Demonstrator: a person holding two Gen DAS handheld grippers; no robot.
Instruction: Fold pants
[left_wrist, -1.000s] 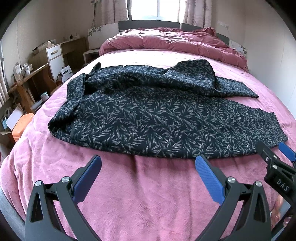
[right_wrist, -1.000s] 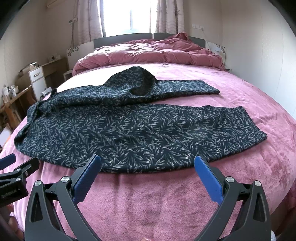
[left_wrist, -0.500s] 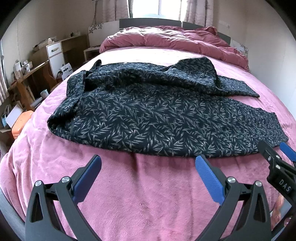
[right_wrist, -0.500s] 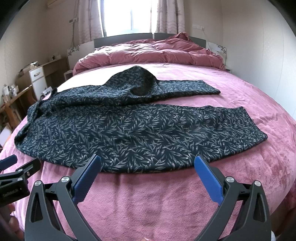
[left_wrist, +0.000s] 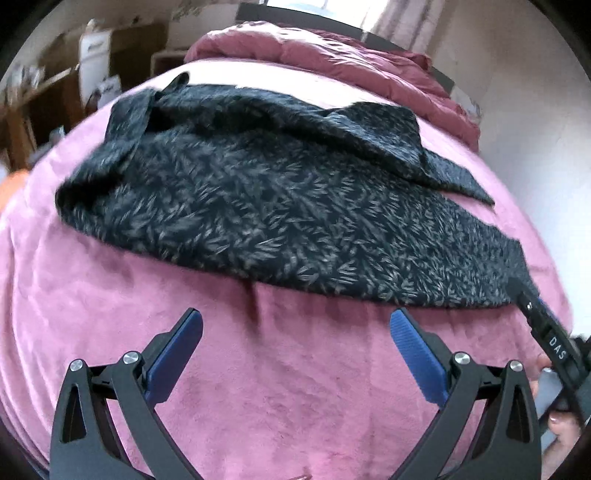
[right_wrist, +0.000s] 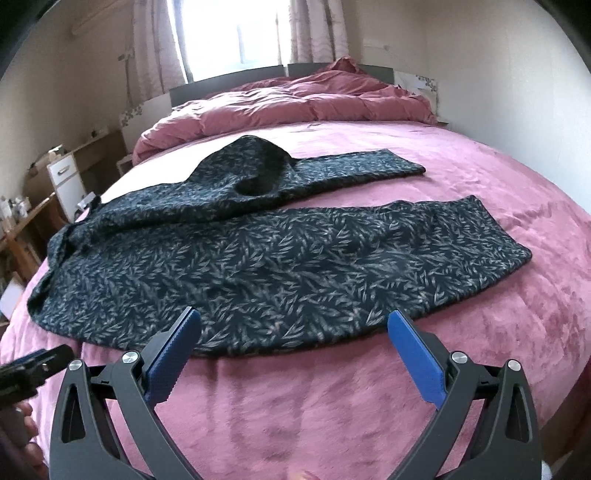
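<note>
Dark navy pants with a pale leaf print (left_wrist: 280, 206) (right_wrist: 266, 266) lie spread across the pink bed, waist to the left, two legs running right; the far leg bunches into a hump. My left gripper (left_wrist: 295, 325) hovers open over bare blanket just short of the pants' near edge. My right gripper (right_wrist: 293, 325) is open too, its blue fingertips at the near hem. Each gripper shows at the edge of the other's view: the right one (left_wrist: 546, 332) and the left one (right_wrist: 33, 365). Nothing is held.
The pink blanket (right_wrist: 369, 406) covers a wide bed. A crumpled pink duvet (right_wrist: 295, 107) lies at the headboard. A white drawer unit and wooden desk (right_wrist: 66, 181) stand at the left, a wall at the right. A hand (left_wrist: 554, 424) holds the right gripper.
Both grippers have tilted and moved nearer the pants; the left view is blurred with motion. The right fingertips now reach the near hem. The pants lie as before.
</note>
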